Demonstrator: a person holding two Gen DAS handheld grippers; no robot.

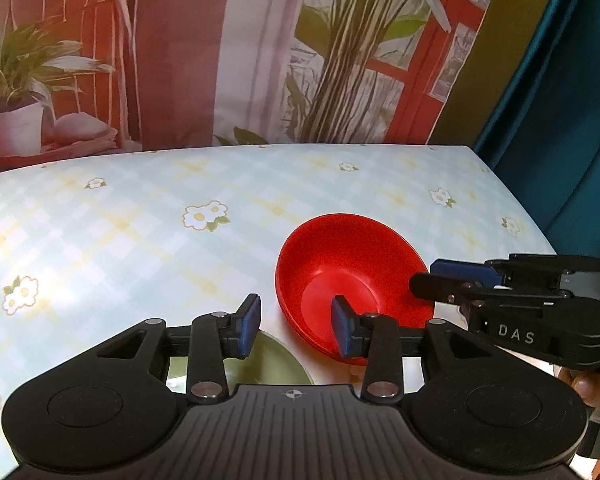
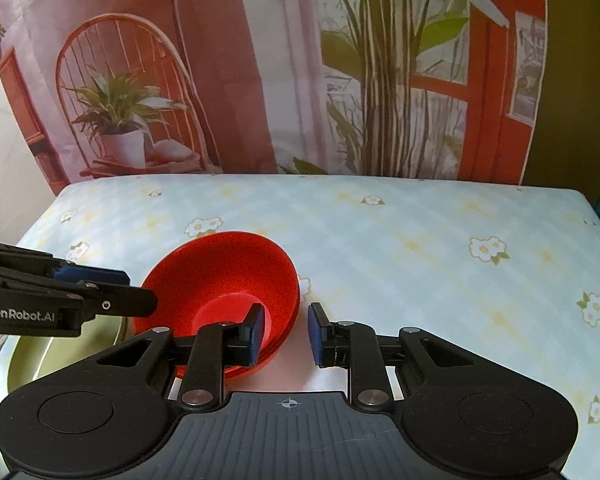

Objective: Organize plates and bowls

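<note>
Because the red bowl (image 2: 220, 292) sits at lower centre beside the green plate (image 2: 28, 356), the right claw (image 2: 286, 332), open and empty, straddles its rim; the left claw (image 1: 296, 328) likewise.

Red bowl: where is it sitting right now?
The red bowl rests on the floral tablecloth, right of the green plate; in the right wrist view the right gripper straddles its near-right rim.

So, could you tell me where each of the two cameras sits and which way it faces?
Left wrist: on the left gripper, facing the backdrop across the table; right gripper enters from the right.
Right wrist: on the right gripper, facing likewise; left gripper enters from the left.
Shared: red bowl, green plate.
</note>
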